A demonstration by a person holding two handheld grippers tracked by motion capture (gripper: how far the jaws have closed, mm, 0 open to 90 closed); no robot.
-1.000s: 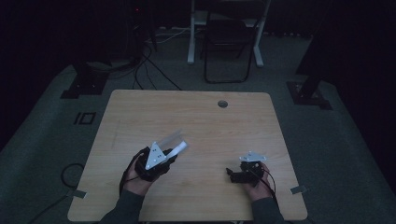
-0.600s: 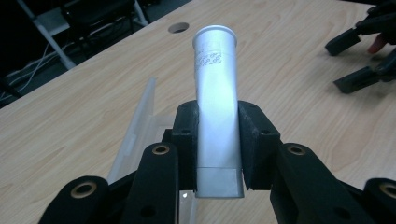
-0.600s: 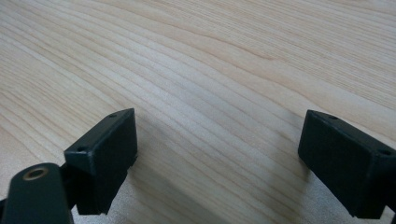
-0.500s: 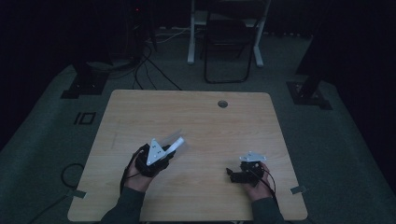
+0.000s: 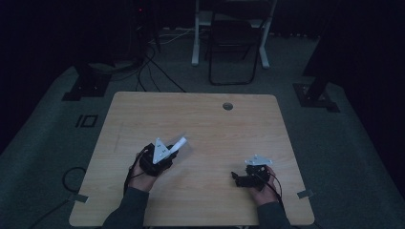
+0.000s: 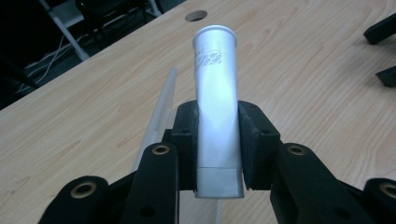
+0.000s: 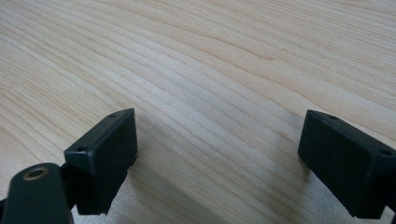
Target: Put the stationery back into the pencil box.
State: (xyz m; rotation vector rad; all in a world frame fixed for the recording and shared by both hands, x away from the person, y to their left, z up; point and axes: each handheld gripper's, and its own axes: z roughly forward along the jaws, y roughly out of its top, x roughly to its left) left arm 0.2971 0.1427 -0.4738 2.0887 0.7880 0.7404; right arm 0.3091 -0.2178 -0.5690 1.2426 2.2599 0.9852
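Observation:
My left gripper (image 6: 218, 135) is shut on a silvery white tube (image 6: 215, 88), its pads pressing both sides near the tube's flat crimped end. The tube's round rimmed end points away over the wooden table (image 5: 215, 119). In the high view the left gripper (image 5: 168, 151) is at the table's front left, and the tube (image 5: 177, 143) sticks out up and to the right. A pale slim strip (image 6: 161, 112) lies alongside the tube; what it is I cannot tell. My right gripper (image 5: 237, 177) rests low at the front right, open (image 7: 219, 158), with bare wood between its pads.
A round cable hole (image 5: 228, 106) sits near the table's far edge. Beyond the table stand a dark chair (image 5: 234, 47) and white frame legs (image 5: 196, 43), with cables on the floor. The room is dim. The right gripper's jaw tips (image 6: 380, 51) show at the edge of the left gripper view.
The left hand has shifted slightly and the tube now looks narrower and a little more tilted than a second ago. The right hand has kept still.

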